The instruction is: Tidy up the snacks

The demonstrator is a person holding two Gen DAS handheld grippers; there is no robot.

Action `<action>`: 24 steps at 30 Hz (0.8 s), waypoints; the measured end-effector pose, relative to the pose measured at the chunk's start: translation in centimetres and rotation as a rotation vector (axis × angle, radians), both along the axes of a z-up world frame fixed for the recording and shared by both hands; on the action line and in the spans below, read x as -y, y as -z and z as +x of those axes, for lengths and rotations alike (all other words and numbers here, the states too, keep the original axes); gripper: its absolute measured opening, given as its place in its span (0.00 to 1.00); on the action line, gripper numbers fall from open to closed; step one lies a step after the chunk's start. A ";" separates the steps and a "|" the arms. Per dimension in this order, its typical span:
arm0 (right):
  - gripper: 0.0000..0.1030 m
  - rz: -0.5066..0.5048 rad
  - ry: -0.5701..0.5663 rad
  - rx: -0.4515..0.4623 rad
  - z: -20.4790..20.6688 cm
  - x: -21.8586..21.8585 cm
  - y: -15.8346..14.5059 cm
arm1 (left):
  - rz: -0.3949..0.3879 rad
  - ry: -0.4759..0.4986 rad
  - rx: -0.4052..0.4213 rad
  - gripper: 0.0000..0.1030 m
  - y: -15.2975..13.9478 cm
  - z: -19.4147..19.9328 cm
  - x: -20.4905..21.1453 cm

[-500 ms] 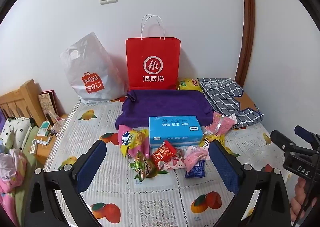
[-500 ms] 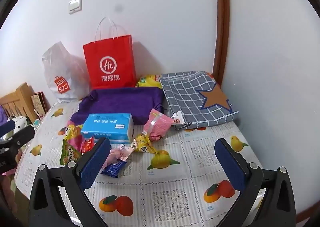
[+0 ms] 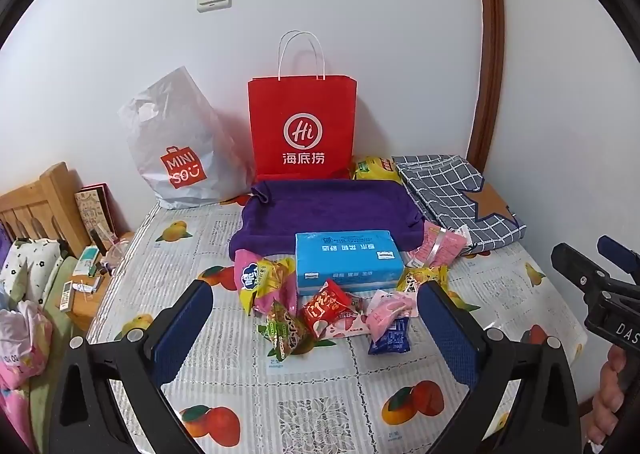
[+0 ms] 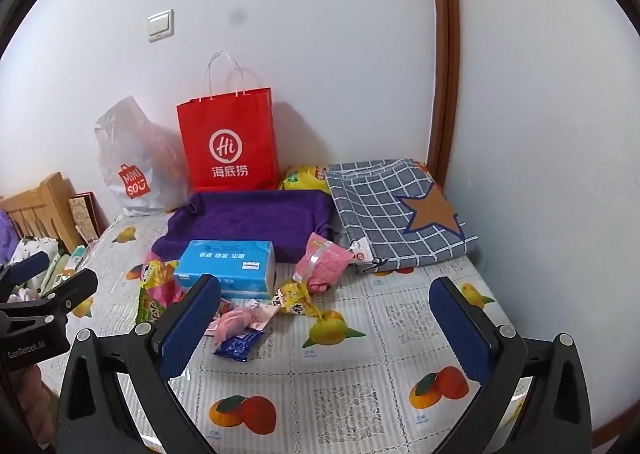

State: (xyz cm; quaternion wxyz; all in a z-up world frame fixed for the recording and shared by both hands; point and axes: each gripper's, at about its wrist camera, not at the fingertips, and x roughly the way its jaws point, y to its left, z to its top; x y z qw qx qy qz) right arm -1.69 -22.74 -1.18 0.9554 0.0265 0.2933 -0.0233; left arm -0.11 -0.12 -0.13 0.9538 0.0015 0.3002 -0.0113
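Note:
Several snack packets lie in a heap on the fruit-print tablecloth (image 3: 304, 406): a red packet (image 3: 326, 306), a green one (image 3: 286, 332), a pink one (image 3: 386, 312), a blue one (image 3: 394, 340) and a yellow-pink bag (image 3: 262, 280). A blue tissue box (image 3: 346, 260) sits behind them on a purple cloth tray (image 3: 332, 210). My left gripper (image 3: 316, 334) is open, just in front of the heap. My right gripper (image 4: 326, 324) is open and empty, over the table to the right of the heap (image 4: 240, 320).
A red paper bag (image 3: 302, 126) and a grey Miniso bag (image 3: 180, 146) stand against the wall. A folded checked cloth (image 3: 456, 198) lies at the back right, a yellow packet (image 3: 374, 168) beside it. A wooden bed frame (image 3: 36, 206) is left.
Both grippers have moved slightly closer to the snack heap. Nothing on the table has moved.

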 end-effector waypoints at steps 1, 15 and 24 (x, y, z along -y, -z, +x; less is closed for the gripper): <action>1.00 0.000 -0.001 -0.001 0.0 -0.1 0.0 | -0.001 0.002 0.002 0.99 0.0 0.0 0.0; 1.00 0.004 -0.008 0.002 -0.2 -0.2 0.2 | -0.003 -0.007 0.009 0.99 -0.3 -0.1 -0.5; 1.00 0.008 -0.016 0.001 -0.3 -0.2 0.0 | 0.002 -0.008 0.014 0.99 -0.6 -0.3 -0.4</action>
